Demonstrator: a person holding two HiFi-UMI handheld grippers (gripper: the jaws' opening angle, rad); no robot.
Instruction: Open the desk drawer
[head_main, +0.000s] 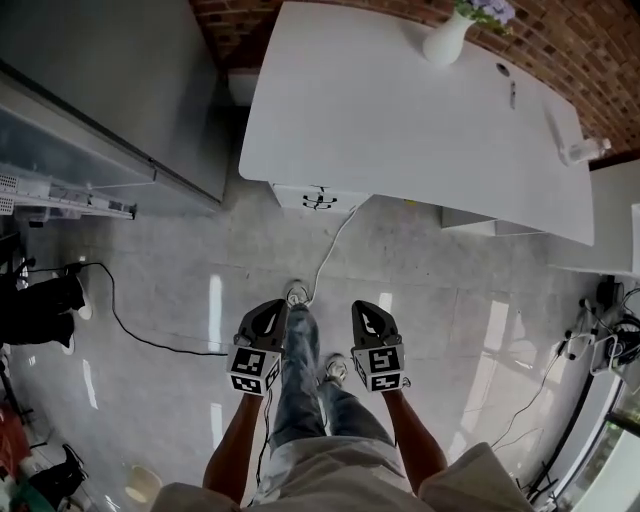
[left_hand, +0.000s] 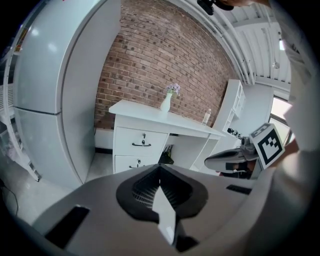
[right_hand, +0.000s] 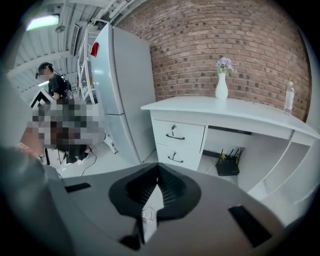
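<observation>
Facing the white surface (head_main: 400, 120) from well back
The left claw (head_main: 268, 312) and right claw (head_main: 372, 312) are pinched together, empty; the top drawer (right_hand: 178, 134) is closed.

Vase (right_hand: 221, 86) on desk (right_hand: 250, 109); drawers (right_hand: 178, 134) under desk's left end; fridge (right_hand: 125, 90) left; wall (right_hand: 225, 35) behind.

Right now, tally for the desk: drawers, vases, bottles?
Desk drawers: 2
Vase with flowers: 1
Clear bottle: 1
Total: 4
</observation>
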